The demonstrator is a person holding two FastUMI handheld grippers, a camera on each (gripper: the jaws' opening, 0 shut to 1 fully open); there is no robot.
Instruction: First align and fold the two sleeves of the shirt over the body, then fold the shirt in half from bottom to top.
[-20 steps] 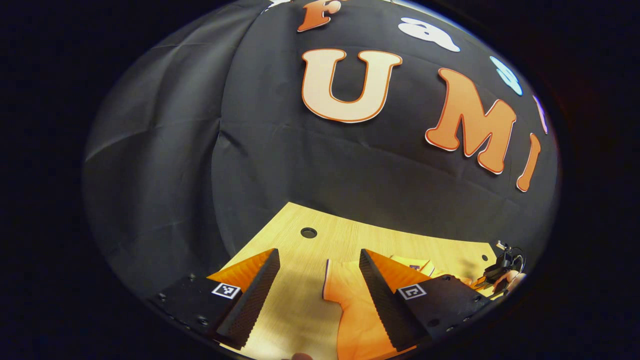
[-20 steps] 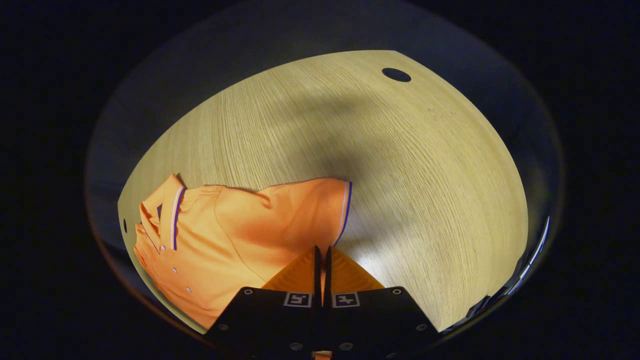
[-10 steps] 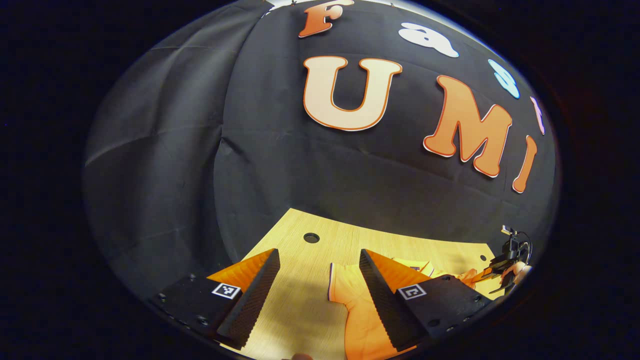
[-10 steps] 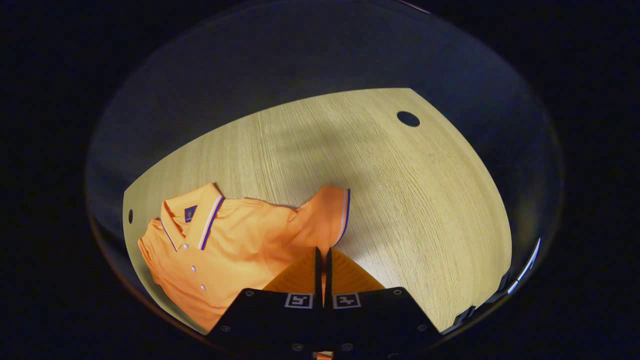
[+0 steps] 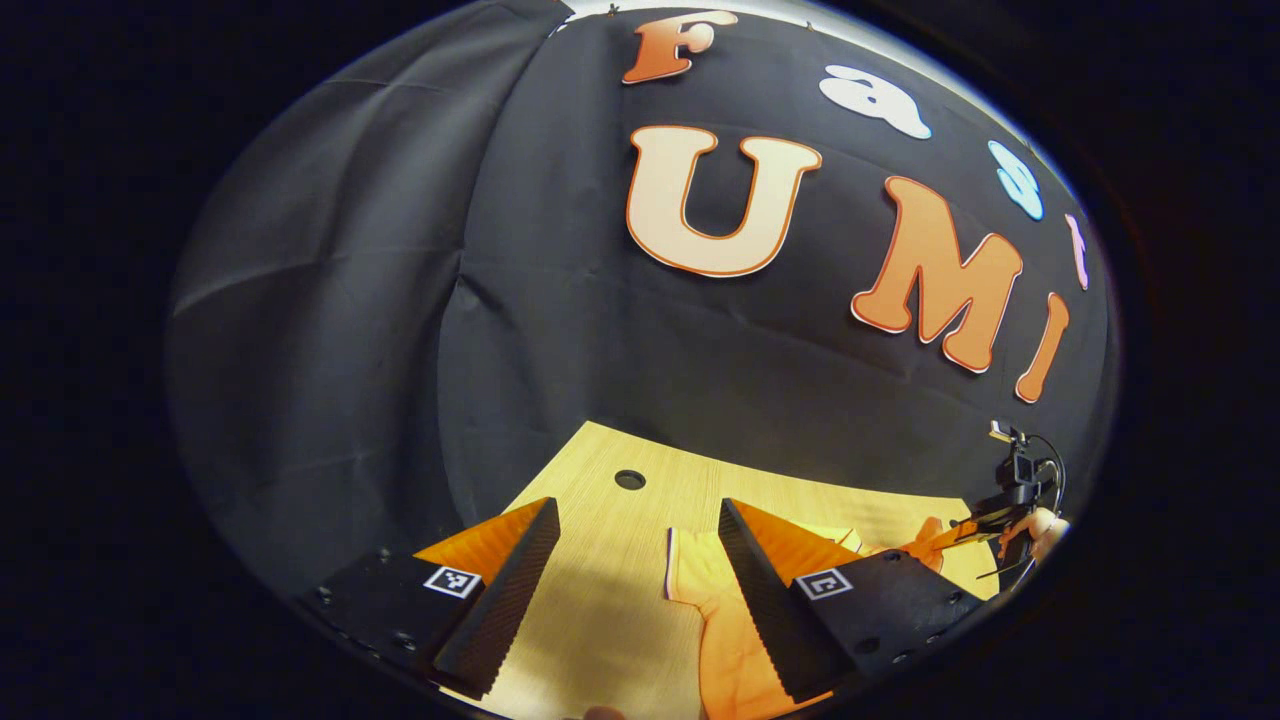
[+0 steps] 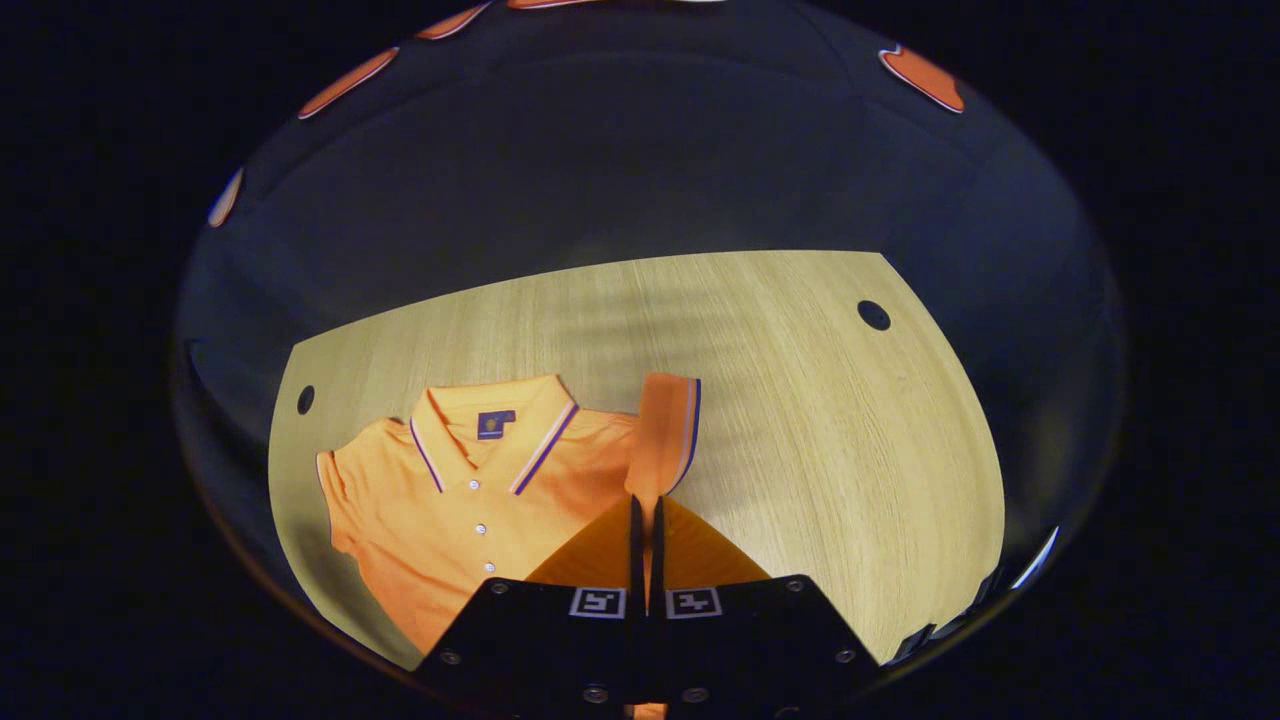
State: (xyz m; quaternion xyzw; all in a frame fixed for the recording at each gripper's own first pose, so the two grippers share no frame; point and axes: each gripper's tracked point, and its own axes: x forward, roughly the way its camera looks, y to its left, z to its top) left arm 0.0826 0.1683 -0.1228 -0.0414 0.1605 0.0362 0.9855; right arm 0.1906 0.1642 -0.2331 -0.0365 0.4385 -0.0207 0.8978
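Light wood-grain table point(image 6: 800, 420) fills the lower half of both views, black cloth wall point(image 5: 330, 330) behind it. Table has round dark holes: one near the far right corner point(image 6: 873, 315) and one near the left edge point(image 6: 305, 399) in the right gripper view, one ahead of the fingers point(image 5: 629, 479) in the left gripper view.

Orange polo shirt point(image 6: 470, 500) lies face up on the table, left of centre in the right gripper view. Collar point(image 6: 495, 430) has dark and pale edge stripes and a dark patch label inside the neck. White buttons point(image 6: 477, 507) run down the placket. Its body lies mostly flat, some rumpling at the far sleeve edge.

Right gripper point(image 6: 645, 510) has both fingers pressed together with orange cloth pinched between them. It grips the near sleeve point(image 6: 662, 440), which stands up off the table, striped cuff on the right side, fabric narrowing down into the fingertips.

Left gripper point(image 5: 637, 530) is spread wide, nothing between the fingers, bare table below the gap. Other sleeve point(image 5: 700, 575) lies on the table by the right-hand finger, its cuff edge facing the gap; the rest of the shirt runs under that finger. No contact visible.

Far right in the left gripper view: the right gripper with its cable and the hand holding it point(image 5: 1035, 525), orange cloth rising to it.
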